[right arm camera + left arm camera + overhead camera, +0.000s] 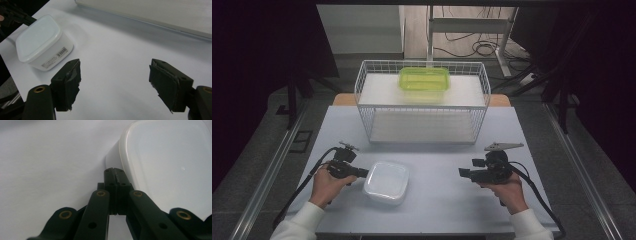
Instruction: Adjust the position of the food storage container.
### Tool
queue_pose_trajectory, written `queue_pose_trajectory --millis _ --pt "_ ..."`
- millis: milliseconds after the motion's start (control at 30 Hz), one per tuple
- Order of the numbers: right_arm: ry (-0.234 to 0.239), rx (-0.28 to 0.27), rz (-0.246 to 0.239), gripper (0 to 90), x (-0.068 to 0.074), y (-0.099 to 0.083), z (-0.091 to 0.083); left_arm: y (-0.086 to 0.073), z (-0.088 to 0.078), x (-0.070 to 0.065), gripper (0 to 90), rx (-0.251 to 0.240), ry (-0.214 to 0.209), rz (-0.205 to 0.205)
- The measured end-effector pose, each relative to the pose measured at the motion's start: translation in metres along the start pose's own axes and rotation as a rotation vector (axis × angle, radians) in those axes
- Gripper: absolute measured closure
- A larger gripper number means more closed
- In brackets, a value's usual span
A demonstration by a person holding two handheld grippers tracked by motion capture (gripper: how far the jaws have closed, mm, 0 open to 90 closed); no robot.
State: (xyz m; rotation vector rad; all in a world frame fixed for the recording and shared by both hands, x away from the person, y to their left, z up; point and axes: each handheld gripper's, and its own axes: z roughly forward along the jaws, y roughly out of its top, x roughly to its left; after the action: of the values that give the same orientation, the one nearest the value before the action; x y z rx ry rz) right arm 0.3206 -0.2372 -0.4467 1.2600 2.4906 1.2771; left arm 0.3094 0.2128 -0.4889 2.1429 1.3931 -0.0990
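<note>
A white lidded plastic container sits on the table's near left part. My left gripper is shut with nothing between its jaws, and its tip lies against the container's left rim. In the left gripper view the closed jaws meet the edge of the lid. My right gripper is held to the right of the container, pointing left toward it, open and empty. Its own view has the spread gripper, with the container farther off at upper left, barcode label facing it.
A white wire rack with two shelves stands at the back of the grey table. A green translucent container rests on its top shelf. Cables trail from both grippers off the table's front. Dark floor and rails flank the table.
</note>
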Motion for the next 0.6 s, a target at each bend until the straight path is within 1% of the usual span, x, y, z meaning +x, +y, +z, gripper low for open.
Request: queue_pose_trajectory --millis 133,167,267,367,433,600 --pt "-0.001 0.007 -0.001 25.1 0.0 0.0 0.002 0.004 0.008 -0.015 89.5 0.003 -0.016 0.017" --pt "-0.001 0.008 0.0 25.1 0.0 0.0 0.002 0.005 0.01 -0.019 89.5 0.004 -0.026 0.02" --pt "-0.003 0.011 -0.001 25.1 0.0 0.0 0.002 0.007 0.016 -0.028 89.5 0.01 -0.04 0.031" --pt "-0.005 0.013 -0.004 25.1 0.0 -0.001 0.002 0.008 0.022 -0.032 89.5 0.009 -0.09 0.021" --pt "-0.007 0.016 -0.005 25.0 0.0 -0.001 0.002 0.007 0.025 -0.035 89.5 0.013 -0.086 0.028" --pt "-0.01 0.02 -0.005 24.9 0.0 -0.001 0.003 0.006 0.027 -0.042 89.5 0.014 -0.093 0.039"
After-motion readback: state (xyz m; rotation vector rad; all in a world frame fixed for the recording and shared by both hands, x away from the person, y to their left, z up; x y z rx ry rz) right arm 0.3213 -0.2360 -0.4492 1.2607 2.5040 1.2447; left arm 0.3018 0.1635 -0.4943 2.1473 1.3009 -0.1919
